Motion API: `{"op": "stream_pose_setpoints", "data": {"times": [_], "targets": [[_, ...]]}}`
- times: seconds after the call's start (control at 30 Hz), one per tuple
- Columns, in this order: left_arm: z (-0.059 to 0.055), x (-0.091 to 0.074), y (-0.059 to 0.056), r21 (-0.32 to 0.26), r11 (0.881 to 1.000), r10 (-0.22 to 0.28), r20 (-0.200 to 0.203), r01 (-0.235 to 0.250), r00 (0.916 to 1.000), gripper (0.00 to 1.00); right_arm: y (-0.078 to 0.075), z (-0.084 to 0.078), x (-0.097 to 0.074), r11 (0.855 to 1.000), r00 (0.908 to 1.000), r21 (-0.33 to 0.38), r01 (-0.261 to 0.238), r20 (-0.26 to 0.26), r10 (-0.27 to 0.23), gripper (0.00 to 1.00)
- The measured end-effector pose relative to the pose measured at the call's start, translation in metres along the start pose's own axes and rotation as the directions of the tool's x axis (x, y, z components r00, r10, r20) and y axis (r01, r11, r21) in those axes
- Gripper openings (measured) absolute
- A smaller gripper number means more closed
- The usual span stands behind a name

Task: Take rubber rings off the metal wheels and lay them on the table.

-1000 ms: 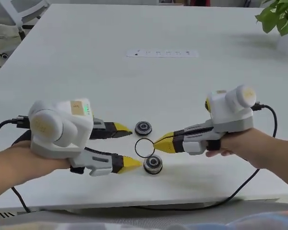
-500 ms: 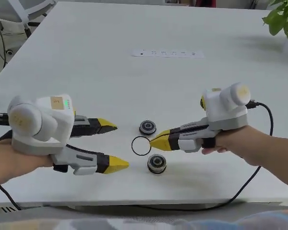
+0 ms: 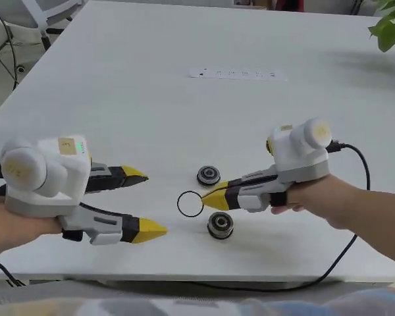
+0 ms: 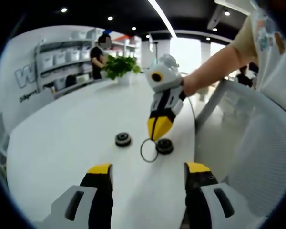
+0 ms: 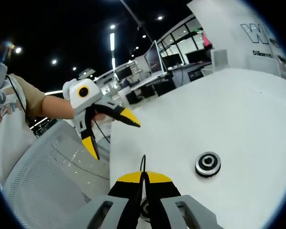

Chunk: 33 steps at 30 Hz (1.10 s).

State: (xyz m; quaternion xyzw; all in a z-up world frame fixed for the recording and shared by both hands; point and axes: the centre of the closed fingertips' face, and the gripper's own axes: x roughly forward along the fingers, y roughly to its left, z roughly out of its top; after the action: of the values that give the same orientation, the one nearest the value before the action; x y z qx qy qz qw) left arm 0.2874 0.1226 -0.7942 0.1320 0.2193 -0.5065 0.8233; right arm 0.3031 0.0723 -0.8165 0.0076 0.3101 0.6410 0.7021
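My right gripper (image 3: 207, 197) is shut, its yellow tips pinching a thin black rubber ring (image 3: 190, 203) between two metal wheels. One wheel (image 3: 209, 175) lies beyond the ring, the other (image 3: 220, 224) nearer the table's front edge. My left gripper (image 3: 145, 201) hovers open to the left, apart from both wheels. The left gripper view looks between its wide jaws (image 4: 148, 169) at the ring (image 4: 149, 150) hanging from the right gripper (image 4: 159, 126), with a wheel on each side (image 4: 123, 139) (image 4: 164, 146). In the right gripper view the ring (image 5: 143, 164) stands edge-on above the shut tips (image 5: 143, 177), a wheel (image 5: 208, 163) to the right.
A white power strip (image 3: 237, 74) lies mid-table farther back. A green plant (image 3: 392, 26) stands at the far right corner. The right gripper's black cable (image 3: 355, 158) runs off the front edge. White table (image 3: 151, 99) stretches wide behind the wheels.
My left gripper has drawn back to the left, away from the wheels, still open. The right gripper has shifted a little left with the ring pinched in it. The head camera moved too.
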Motion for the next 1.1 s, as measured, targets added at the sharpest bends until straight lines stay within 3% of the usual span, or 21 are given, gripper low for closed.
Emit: {"op": "stream_pose_setpoints", "data": {"times": [0.23,0.63,0.87,1.1], "targets": [[-0.004,-0.002,0.001,-0.01,1.0,0.005,-0.009,-0.006,0.9999,0.62,-0.009,-0.01,0.009,1.0,0.9988,-0.016,0.026,-0.041,-0.026,0.0],[-0.006,-0.002,0.001,-0.015,1.0,0.005,-0.015,-0.006,0.9999,0.62,-0.013,-0.011,0.015,0.997,0.9968,-0.065,0.053,-0.056,-0.056,0.01],[-0.007,-0.001,0.003,-0.015,1.0,0.006,-0.019,-0.006,0.9998,0.62,-0.017,-0.01,0.015,0.99,0.9951,-0.119,0.074,-0.056,-0.081,0.15],[-0.004,0.001,0.003,-0.009,1.0,0.001,-0.022,-0.002,0.9998,0.62,-0.018,-0.008,0.011,0.985,0.9941,-0.146,0.09,-0.047,-0.098,0.36]]}}
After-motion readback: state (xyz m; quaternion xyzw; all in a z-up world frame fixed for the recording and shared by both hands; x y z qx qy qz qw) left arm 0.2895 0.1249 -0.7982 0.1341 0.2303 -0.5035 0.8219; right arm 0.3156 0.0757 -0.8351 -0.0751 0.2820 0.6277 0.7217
